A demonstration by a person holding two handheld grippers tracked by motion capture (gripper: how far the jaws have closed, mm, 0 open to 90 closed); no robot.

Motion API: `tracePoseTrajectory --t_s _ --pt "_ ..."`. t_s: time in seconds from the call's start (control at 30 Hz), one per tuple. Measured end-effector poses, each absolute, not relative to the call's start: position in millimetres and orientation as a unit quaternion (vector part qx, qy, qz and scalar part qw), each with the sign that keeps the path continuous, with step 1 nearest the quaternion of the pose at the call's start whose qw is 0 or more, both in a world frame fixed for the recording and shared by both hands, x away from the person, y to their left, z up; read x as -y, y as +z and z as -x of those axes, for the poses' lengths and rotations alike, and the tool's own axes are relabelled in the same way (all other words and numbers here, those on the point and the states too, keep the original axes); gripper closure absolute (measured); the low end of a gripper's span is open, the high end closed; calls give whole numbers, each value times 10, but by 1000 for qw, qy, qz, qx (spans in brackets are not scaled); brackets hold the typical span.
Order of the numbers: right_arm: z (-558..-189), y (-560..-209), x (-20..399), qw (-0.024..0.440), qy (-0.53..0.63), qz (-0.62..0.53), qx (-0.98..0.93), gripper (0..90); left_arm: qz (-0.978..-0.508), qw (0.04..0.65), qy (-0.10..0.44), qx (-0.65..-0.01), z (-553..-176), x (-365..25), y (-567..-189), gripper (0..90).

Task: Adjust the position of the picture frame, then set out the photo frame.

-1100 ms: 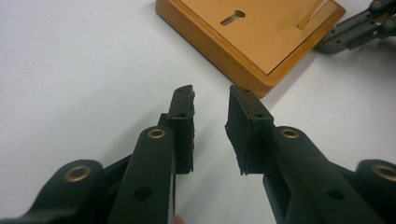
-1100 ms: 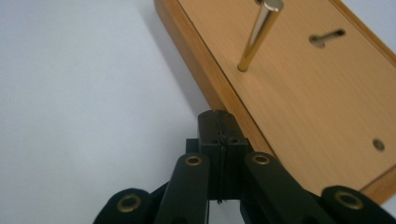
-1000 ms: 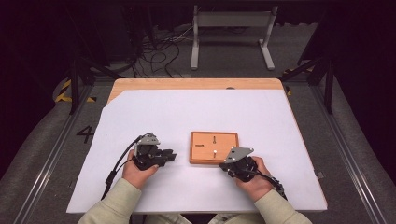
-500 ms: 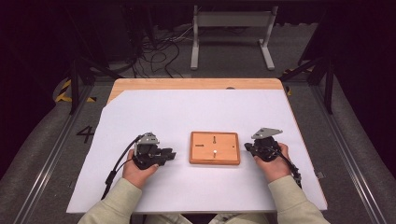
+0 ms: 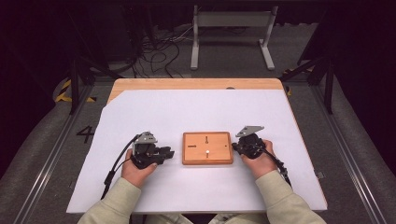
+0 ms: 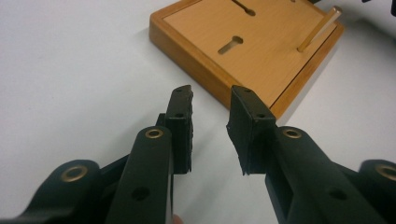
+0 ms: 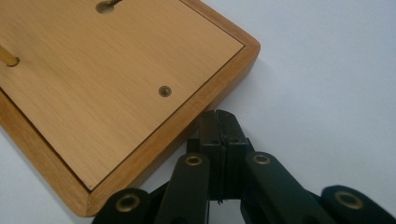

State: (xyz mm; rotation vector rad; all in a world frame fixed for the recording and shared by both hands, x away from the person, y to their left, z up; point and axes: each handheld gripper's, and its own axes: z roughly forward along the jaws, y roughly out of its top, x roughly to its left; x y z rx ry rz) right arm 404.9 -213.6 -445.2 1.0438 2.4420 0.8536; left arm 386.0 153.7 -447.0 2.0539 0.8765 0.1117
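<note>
The left claw (image 5: 169,153) is held with jaws apart and nothing between them, just beside the wooden board (image 5: 207,148). The right claw (image 5: 235,147) is pressed together at the board's right edge. The board is seen mid-bench (image 5: 196,107), a peg (image 5: 206,151) upright in it.

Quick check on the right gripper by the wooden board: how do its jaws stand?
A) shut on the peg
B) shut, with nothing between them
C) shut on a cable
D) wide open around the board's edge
B: in the right gripper view the right gripper has its two pads pressed flat together, empty, tips at the edge of the board; the peg stands far across the board.
</note>
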Motion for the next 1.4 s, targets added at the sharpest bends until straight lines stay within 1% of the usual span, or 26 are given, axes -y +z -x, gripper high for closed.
tracePoseTrajectory --t_s 0.1,0.2,0.3,0.33,0.37,0.57,0.8,0.9,1.0,1.1,1.4 --pt "-4033 -4449 2102 177 299 -365 -864 885 -826 438 48 -350 -3857 -1550 -4458 688" --pt "-4029 -4427 2158 174 306 -367 -861 787 -824 446 63 -345 -3833 -1560 -4417 665" --pt "-4020 -4388 2209 183 312 -364 -858 763 -822 454 74 -336 -3799 -1550 -4366 618" --pt "-4006 -4330 2277 188 324 -363 -853 738 -822 454 76 -334 -3787 -1541 -4352 618" --pt "-3999 -4304 2307 193 329 -363 -850 731 -823 455 78 -330 -3776 -1530 -4338 611" --pt "-3972 -4158 2510 196 358 -371 -834 718 -825 460 91 -316 -3741 -1450 -4293 552" --pt "-3947 -4048 2647 197 379 -380 -821 692 -820 473 105 -304 -3724 -1341 -4275 512" --pt "-3936 -4022 2700 197 384 -384 -816 692 -818 480 104 -299 -3723 -1274 -4260 510" --pt "-3929 -4009 2743 194 390 -385 -813 683 -819 487 94 -287 -3739 -1198 -4260 477" --pt "-3927 -4002 2781 184 404 -387 -808 673 -822 491 85 -275 -3757 -1113 -4266 495" --pt "-3905 -3981 2837 176 412 -392 -803 637 -829 496 65 -252 -3785 -864 -4260 482"
